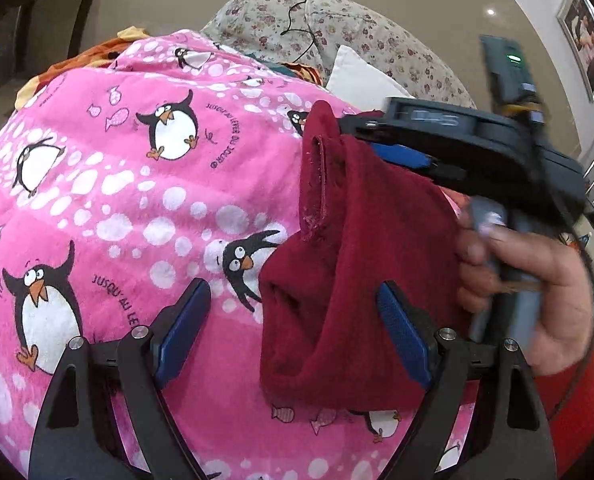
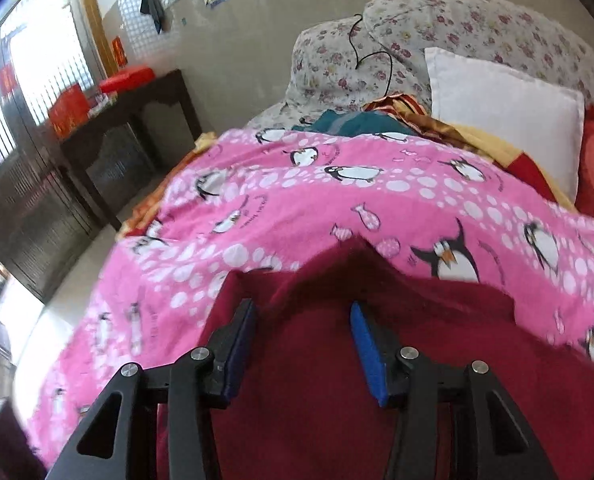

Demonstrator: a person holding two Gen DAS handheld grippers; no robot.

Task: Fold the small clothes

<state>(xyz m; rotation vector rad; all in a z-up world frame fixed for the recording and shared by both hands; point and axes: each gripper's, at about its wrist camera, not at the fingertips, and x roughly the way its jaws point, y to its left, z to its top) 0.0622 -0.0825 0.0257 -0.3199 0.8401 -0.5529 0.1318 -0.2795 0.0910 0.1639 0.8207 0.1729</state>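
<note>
A small dark red fleece garment (image 1: 349,280) hangs bunched over the pink fleece blanket printed with penguins and white dots (image 1: 137,184) that covers the bed. In the left wrist view the right gripper (image 1: 407,158) enters from the right, held by a bare hand (image 1: 537,292); its blue-padded fingers reach into the garment's upper edge, though whether they pinch it cannot be told. The left gripper (image 1: 293,328) has its fingers spread wide, the right-side finger just beside the hanging cloth. In the right wrist view the fingers (image 2: 367,344) stand apart over red fleece (image 2: 317,380). A white pillow (image 2: 505,116) rests against flowered cushions (image 2: 457,20).
</note>
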